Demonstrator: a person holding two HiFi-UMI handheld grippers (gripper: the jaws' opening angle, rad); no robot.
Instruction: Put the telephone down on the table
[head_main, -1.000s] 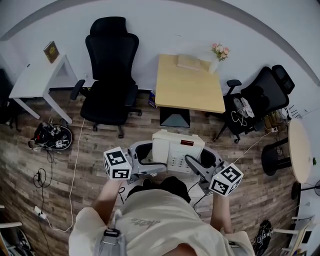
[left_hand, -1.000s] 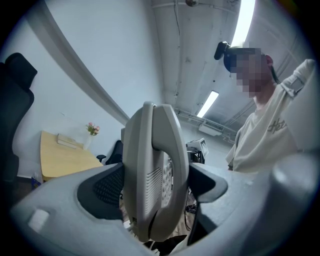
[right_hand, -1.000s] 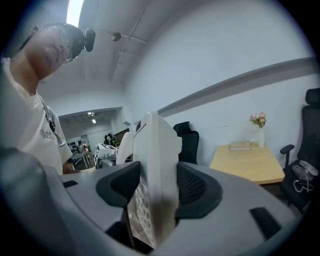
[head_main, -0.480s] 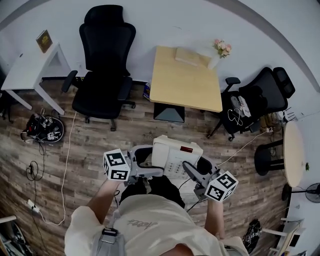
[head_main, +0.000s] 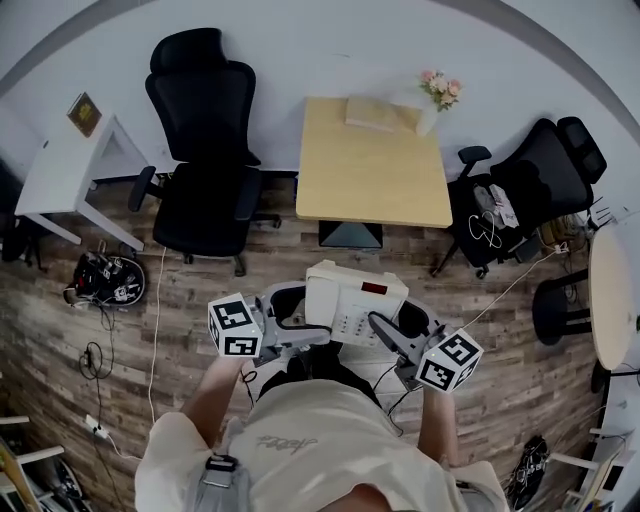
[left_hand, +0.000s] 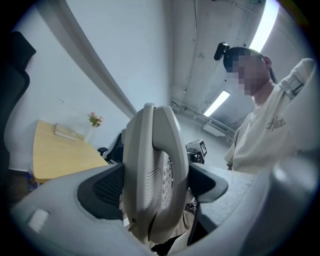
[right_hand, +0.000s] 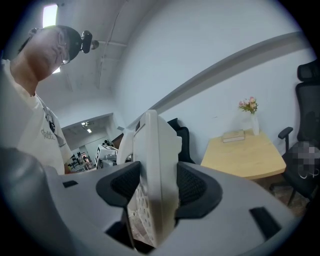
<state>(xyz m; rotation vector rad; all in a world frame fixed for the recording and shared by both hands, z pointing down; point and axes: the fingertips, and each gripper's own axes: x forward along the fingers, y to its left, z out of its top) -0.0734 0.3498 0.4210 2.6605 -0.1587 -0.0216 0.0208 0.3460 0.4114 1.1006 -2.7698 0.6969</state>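
The person stands on the wood-plank floor (head_main: 190, 300) with the white desk telephone (head_main: 352, 296) held out in front of the body, off the ground and clear of any furniture. One gripper holds each side of it. The left gripper (head_main: 303, 327) comes in from 9 o'clock and the right gripper (head_main: 392, 328) from 4 o'clock. Their marker cubes sit just outside the phone at either hand.

In the left gripper view the jaws are clamped on the telephone. Its black ribbed pads (left_hand: 106, 187) press flat against both faces of the casing, and the handset (left_hand: 172, 150) lies along the body between them. In the right gripper view the jaws are likewise closed on the phone's other edge, with those pads (right_hand: 192, 186) tight on each side and the keypad just showing below.

The light wooden table (head_main: 370, 175) stands at 12 o'clock from the phone, well apart from it, against the wall. A closed book (head_main: 375, 112) lies along its far edge, and a vase of pink flowers (head_main: 436, 95) stands at its far right corner. A black high-backed office chair (head_main: 205, 150) is at 10 o'clock, and beyond it a white desk (head_main: 70, 165). Another black chair (head_main: 530, 185) piled with cables sits at 2 o'clock. A round table (head_main: 612, 300) shows at the 3 o'clock edge. A heap of cables (head_main: 105, 280) lies on the floor at 9 o'clock.
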